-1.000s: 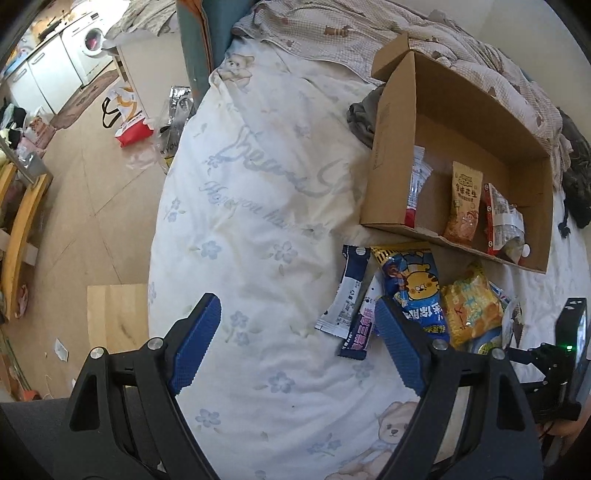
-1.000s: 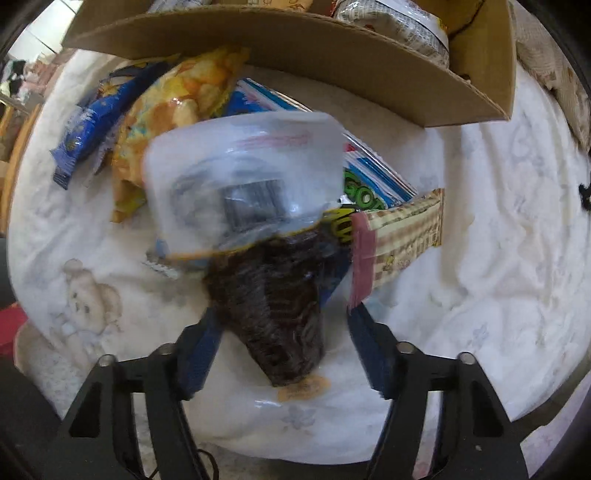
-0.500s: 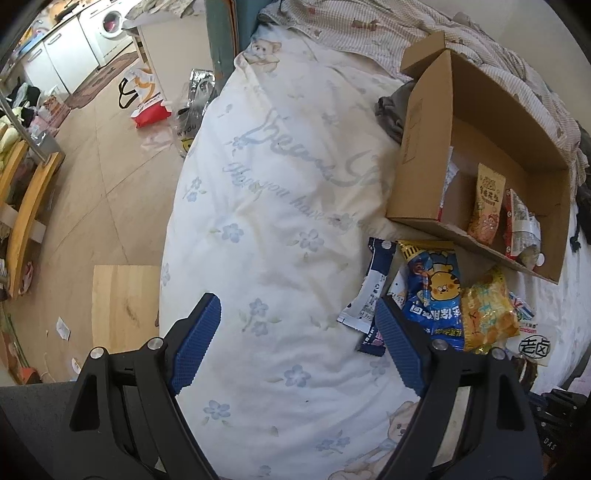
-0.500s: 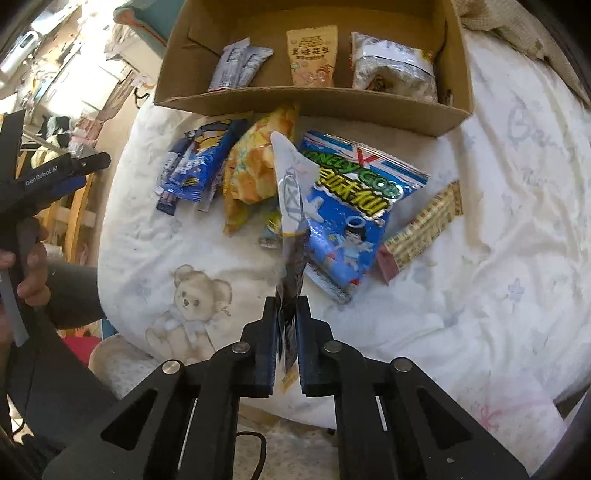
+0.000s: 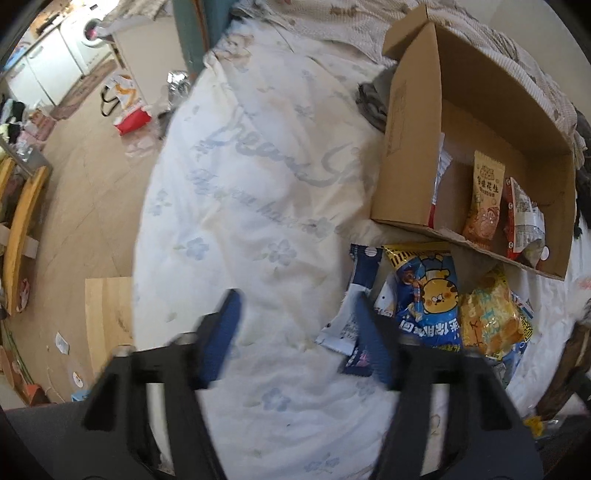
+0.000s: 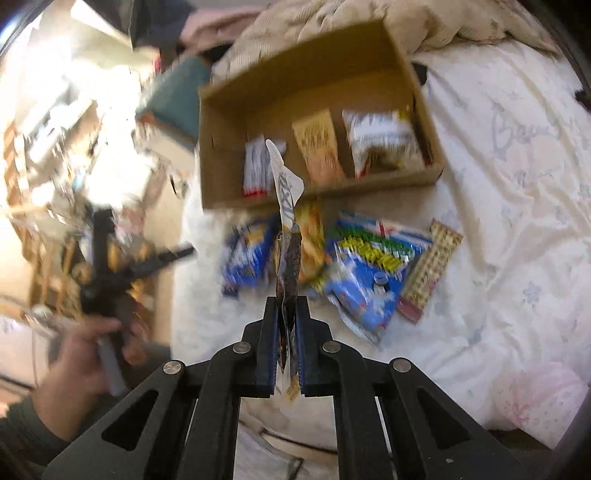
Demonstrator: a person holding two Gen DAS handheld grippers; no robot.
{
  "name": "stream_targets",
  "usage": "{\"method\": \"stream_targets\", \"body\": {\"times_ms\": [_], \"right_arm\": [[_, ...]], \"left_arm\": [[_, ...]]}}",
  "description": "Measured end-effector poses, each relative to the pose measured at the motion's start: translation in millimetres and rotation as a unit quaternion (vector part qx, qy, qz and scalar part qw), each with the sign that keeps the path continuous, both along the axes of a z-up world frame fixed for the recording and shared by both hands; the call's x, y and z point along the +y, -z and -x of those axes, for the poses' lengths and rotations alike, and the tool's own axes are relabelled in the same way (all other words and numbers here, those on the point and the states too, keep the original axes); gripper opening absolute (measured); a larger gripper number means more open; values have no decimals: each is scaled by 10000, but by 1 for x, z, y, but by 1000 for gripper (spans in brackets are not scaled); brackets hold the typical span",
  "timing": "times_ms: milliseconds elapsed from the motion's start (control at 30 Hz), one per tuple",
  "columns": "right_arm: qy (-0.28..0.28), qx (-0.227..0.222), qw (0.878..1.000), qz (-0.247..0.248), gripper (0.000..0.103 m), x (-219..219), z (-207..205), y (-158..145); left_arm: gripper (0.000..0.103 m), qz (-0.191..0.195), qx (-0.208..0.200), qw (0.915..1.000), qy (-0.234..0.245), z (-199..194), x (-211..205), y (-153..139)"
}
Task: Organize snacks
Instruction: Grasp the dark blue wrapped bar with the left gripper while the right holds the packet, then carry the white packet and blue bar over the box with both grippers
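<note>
My right gripper is shut on a thin snack packet, clear and white at the top and dark below, held edge-on above the bed. Beyond it the open cardboard box holds three snack packs. Loose snacks lie in front of the box: a blue pack, a yellow pack, a large blue bag and a checked bar. My left gripper is open and empty over the white duvet, left of the blue tiger pack. The box also shows in the left wrist view.
The bed's white floral duvet drops off to a wooden floor on the left, with a wooden stool and a red bag there. A checked blanket lies behind the box.
My right gripper closed on the packet, lifted it off the pile and pulled back, swinging toward the box. My left gripper's jaws narrowed somewhat and it shifted over the duvet.
</note>
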State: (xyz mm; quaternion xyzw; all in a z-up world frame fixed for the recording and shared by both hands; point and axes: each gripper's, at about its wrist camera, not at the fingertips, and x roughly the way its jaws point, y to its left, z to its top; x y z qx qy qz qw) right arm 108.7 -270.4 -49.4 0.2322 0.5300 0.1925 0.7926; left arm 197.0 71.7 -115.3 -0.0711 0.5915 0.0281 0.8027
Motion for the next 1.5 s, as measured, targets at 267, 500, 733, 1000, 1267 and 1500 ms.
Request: {"method": "stream_targets", "body": {"times_ms": [267, 500, 733, 1000, 1267, 1500], "right_arm": [[284, -183, 9994, 17, 9, -7, -10, -5], [398, -136, 9991, 61, 9, -16, -9, -4], [303, -271, 9992, 13, 9, -9, -9, -8], [251, -547, 9980, -207, 9, 2, -6, -23], [564, -940, 9932, -399, 9, 1, -12, -37], [877, -1015, 9907, -241, 9, -8, -38, -38]], "left_arm": [[47, 17, 308, 9989, 353, -23, -26, 31], [9, 11, 490, 9965, 678, -20, -42, 43], [9, 146, 234, 9990, 364, -5, -26, 20], [8, 261, -608, 9977, 127, 26, -13, -34], [8, 485, -1435, 9884, 136, 33, -11, -91], [8, 704, -1513, 9852, 393, 4, -39, -118]]}}
